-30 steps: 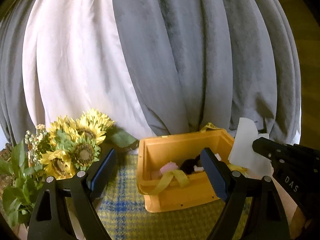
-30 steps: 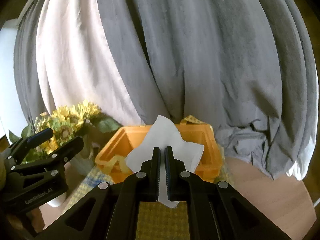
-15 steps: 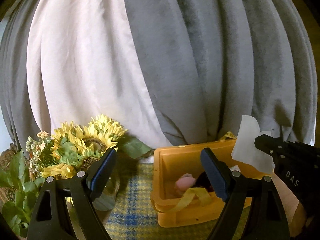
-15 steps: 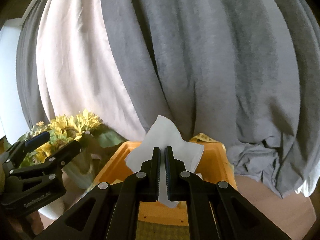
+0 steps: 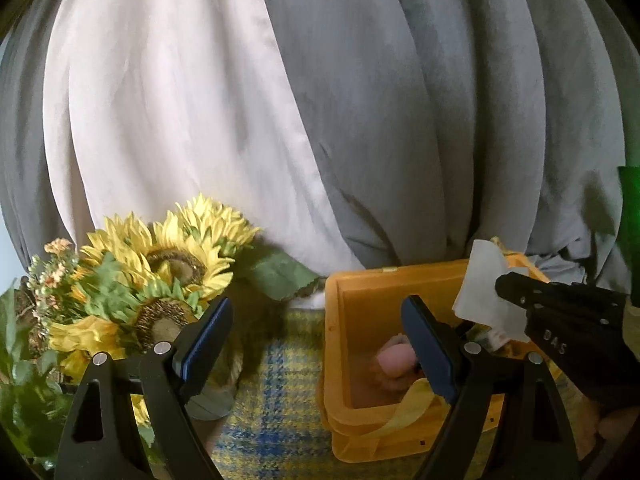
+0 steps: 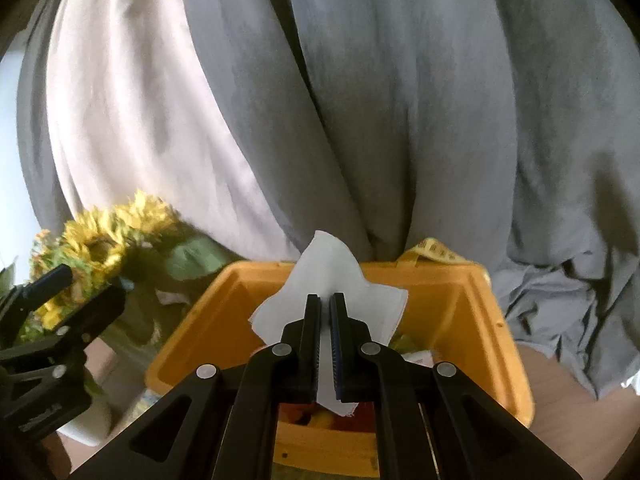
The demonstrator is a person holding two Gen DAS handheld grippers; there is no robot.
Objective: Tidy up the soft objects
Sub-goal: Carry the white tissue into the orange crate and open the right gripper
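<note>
Cloth — white, thin and creased, with one corner standing up in a soft peak — is pinched between the pressed-together fingers of the right gripper, held above the open top of the yellow bin. From the right wrist view it spreads out on both sides of the fingers and a lower corner hangs down between them toward the bin's inside.

The left wrist view shows the same cloth from the side, sticking up past the tip of the right gripper over the bin's far right corner. Only this view looks down into the bin, where a pink soft thing lies on the floor and a yellow strap drapes over the near wall. The left gripper is spread wide and holds nothing — one finger in front of the sunflowers, the other over the bin. Plaid mat lies under the bin; grey and pale curtains hang behind.
</note>
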